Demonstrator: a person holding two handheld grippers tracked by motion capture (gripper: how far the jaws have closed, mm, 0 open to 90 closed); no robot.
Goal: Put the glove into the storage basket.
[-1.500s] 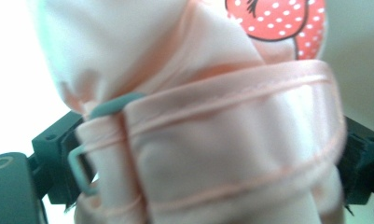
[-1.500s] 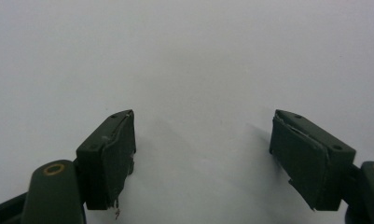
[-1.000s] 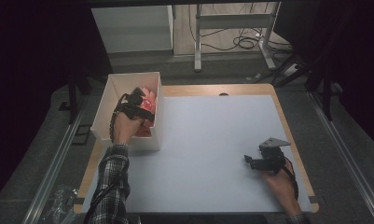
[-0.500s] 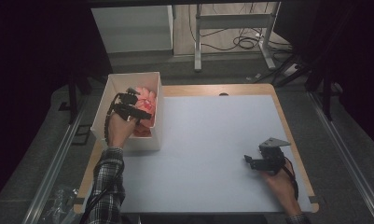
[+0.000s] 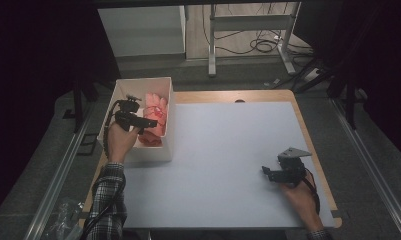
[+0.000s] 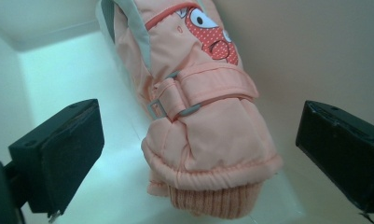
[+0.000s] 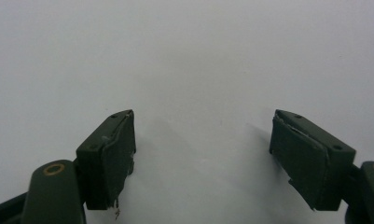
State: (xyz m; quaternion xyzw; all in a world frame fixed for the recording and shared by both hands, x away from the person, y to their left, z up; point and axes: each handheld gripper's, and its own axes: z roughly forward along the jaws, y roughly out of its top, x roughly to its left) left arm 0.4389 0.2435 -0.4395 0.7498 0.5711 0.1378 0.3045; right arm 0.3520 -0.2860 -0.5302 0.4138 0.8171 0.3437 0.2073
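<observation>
Pink mitten (image 6: 201, 116) lies in the white box (image 5: 119, 90) at counter's left edge, long axis running away from the left gripper (image 6: 198, 154), cuff nearest. Jaws have just been opening, now released, astride the cuff w/o touching. Right gripper (image 7: 203, 158) released, well apart.

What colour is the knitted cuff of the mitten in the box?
Peach-orange, slightly darker than the mitten shell; the cuff shows best in the left gripper view.

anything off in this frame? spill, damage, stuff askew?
Nothing spilled or misplaced. The peach glove lies in the white box, left gripper open around its cuff. Only oddity: frayed pad edges on the right gripper, open over bare table.
</observation>
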